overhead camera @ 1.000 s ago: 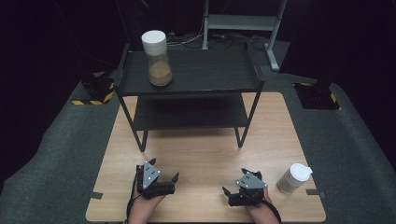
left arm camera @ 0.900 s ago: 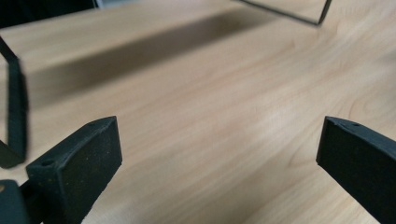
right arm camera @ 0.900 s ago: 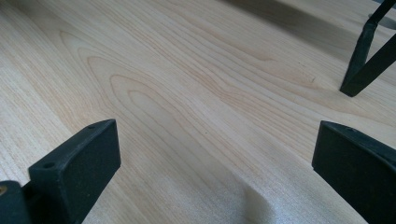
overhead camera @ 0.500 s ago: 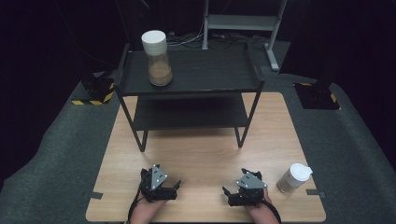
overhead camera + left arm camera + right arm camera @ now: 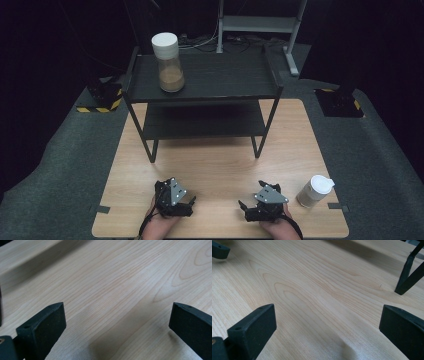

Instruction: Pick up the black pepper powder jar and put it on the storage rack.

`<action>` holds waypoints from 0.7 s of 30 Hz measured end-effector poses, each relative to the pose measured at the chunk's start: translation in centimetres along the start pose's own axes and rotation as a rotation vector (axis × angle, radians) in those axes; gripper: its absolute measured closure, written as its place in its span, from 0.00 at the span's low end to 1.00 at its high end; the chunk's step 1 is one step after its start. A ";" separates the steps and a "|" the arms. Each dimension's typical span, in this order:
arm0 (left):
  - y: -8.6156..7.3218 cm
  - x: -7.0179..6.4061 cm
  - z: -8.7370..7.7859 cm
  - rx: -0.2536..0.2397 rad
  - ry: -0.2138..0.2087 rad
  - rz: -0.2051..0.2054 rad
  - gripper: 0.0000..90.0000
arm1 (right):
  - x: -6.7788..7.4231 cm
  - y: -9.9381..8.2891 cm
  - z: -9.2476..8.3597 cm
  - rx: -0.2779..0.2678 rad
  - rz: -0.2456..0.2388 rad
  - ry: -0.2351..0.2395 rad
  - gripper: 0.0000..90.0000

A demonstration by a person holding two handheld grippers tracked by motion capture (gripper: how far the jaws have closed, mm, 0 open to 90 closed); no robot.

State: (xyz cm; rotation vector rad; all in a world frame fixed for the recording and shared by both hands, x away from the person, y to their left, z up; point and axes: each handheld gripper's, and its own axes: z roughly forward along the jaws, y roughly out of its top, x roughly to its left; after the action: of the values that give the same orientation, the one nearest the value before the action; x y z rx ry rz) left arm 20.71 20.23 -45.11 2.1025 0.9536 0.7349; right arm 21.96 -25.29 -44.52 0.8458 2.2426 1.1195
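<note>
Near tabletop (image 5: pixel 220 160) front edge: your left gripper (image 5: pixel 189 206) at 7 o'clock, fingers (image 5: pixel 42 326) spread wide, empty, low over bare wood. Your right gripper (image 5: pixel 243 208) at 5 o'clock, fingers (image 5: pixel 253 327) likewise apart, holding nothing. White-lidded cup (image 5: pixel 315 190) stands upright just beside right gripper, at its 3 o'clock, untouched. Jar (image 5: pixel 168 62) with brown fill stands on top shelf (image 5: pixel 225 75) of black rack, at 11 o'clock, well apart from both.

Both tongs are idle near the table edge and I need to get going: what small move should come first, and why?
Probably swing the right tongs rightward toward the lidded cup. It stands upright on the table just beside that hand, the nearest thing to either, and the jaws are already wide open with nothing between them.
</note>
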 end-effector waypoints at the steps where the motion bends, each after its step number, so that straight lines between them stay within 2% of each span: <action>1: 0.0 0.0 0.0 0.001 -0.004 0.003 0.01 | 0.0 0.0 0.0 0.000 -0.001 0.003 0.00; 6: -0.1 0.1 0.0 -0.005 -0.004 -0.006 0.01 | 0.0 0.0 0.0 0.000 -0.014 0.011 0.00; 11: 0.0 0.0 0.0 -0.001 -0.004 0.000 0.01 | -0.2 -0.3 -0.2 -0.016 0.004 0.009 0.00; 21: -0.2 0.6 -0.1 -0.007 -0.025 -0.020 0.01 | -0.3 -0.6 -0.6 -0.055 0.008 0.014 0.00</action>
State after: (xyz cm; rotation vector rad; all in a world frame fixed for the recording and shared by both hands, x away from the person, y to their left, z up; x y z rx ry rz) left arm 20.95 20.81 -45.07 2.0890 0.9556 0.6995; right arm 21.54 -26.09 -44.64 0.8280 2.2109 1.1882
